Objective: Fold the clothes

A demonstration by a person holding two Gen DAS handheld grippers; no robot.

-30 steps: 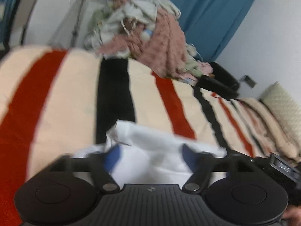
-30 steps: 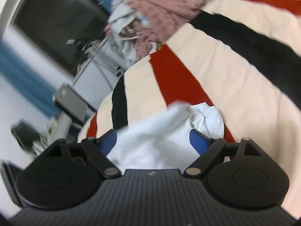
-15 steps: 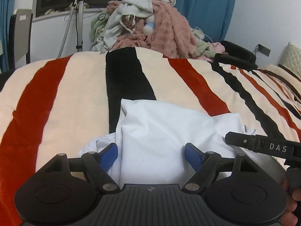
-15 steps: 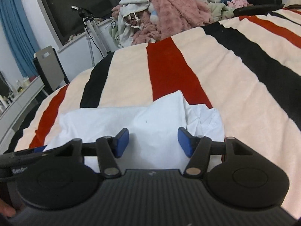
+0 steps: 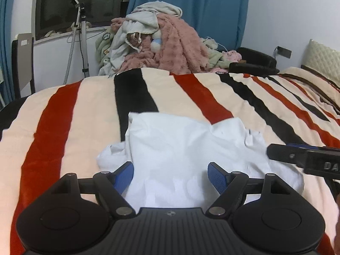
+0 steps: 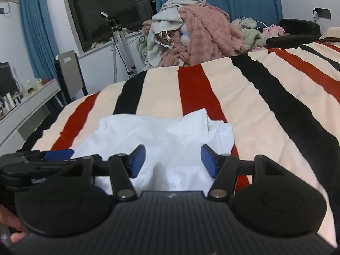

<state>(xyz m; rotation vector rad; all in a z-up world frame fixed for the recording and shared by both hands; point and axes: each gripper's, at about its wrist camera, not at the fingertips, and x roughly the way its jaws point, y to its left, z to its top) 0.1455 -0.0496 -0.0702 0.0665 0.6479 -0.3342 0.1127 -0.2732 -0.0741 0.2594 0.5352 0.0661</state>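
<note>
A white garment (image 5: 187,146) lies roughly folded on the striped blanket (image 5: 63,114) at the near edge of the bed; it also shows in the right wrist view (image 6: 161,140). My left gripper (image 5: 171,173) is open and empty, its blue pads apart just above the cloth's near edge. My right gripper (image 6: 173,160) is open and empty over the cloth's near right part. The right gripper's fingers show at the right of the left wrist view (image 5: 297,153). The left gripper's blue pad shows at the left of the right wrist view (image 6: 58,154).
A heap of unfolded clothes (image 5: 161,44) with a pink fleece lies at the far end of the bed. A tripod (image 5: 81,36) and a chair (image 5: 22,63) stand beyond the bed's left side. A desk (image 6: 23,106) with bottles is far left. A pillow (image 5: 325,61) lies at the right.
Both grippers have pulled back and levelled out from a tilted, blurred pose. The white garment has settled flat on the blanket. Both grippers stay open.
</note>
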